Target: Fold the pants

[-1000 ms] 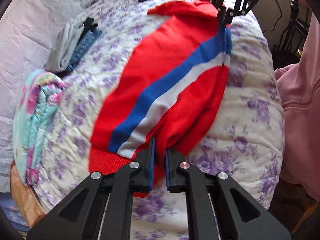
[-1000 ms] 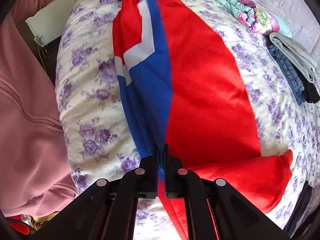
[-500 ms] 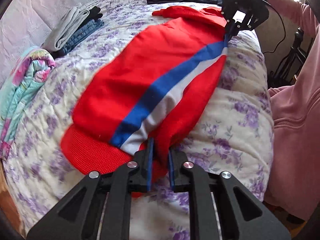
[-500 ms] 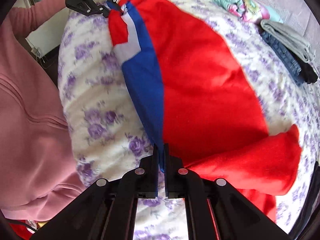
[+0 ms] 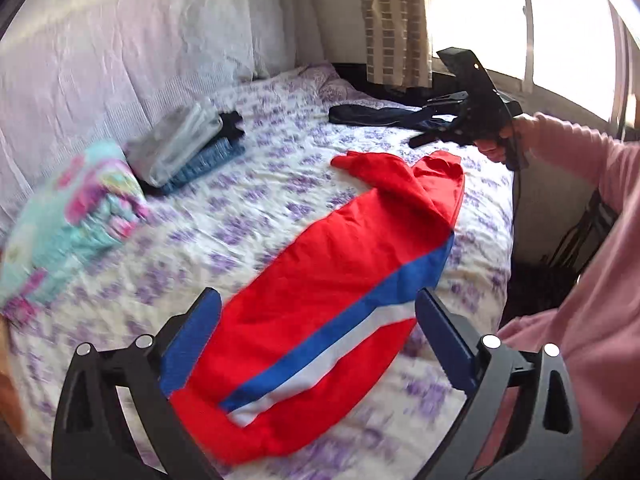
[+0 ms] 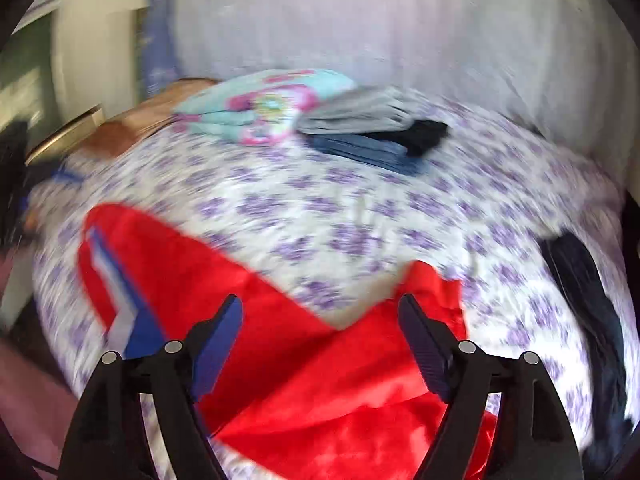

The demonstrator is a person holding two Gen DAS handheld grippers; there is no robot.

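Observation:
Red pants point(image 5: 320, 280) with a blue and white side stripe lie lengthwise on the floral bedspread point(image 5: 240, 208), one leg laid over the other. My left gripper point(image 5: 318, 320) hovers above the waist end with its jaws opening wide and no cloth pinched between them. In the blurred right wrist view, my right gripper point(image 6: 320, 312) hangs over the leg end of the pants point(image 6: 320, 392), its jaws also opening and empty. The left wrist view shows the right gripper point(image 5: 424, 124) lifted above the far leg ends, held by a hand in a pink sleeve.
A folded stack of grey, blue and black clothes point(image 5: 188, 148) and a teal floral bundle point(image 5: 68, 220) lie along the white padded wall. A dark navy garment point(image 5: 372, 114) lies at the far end. The person's pink sleeve point(image 5: 592, 280) stands at the bed's right edge.
Both grippers went from shut on the pants' edge to wide open, let the cloth drop onto the bed, then rose and tilted up, so more of the room shows.

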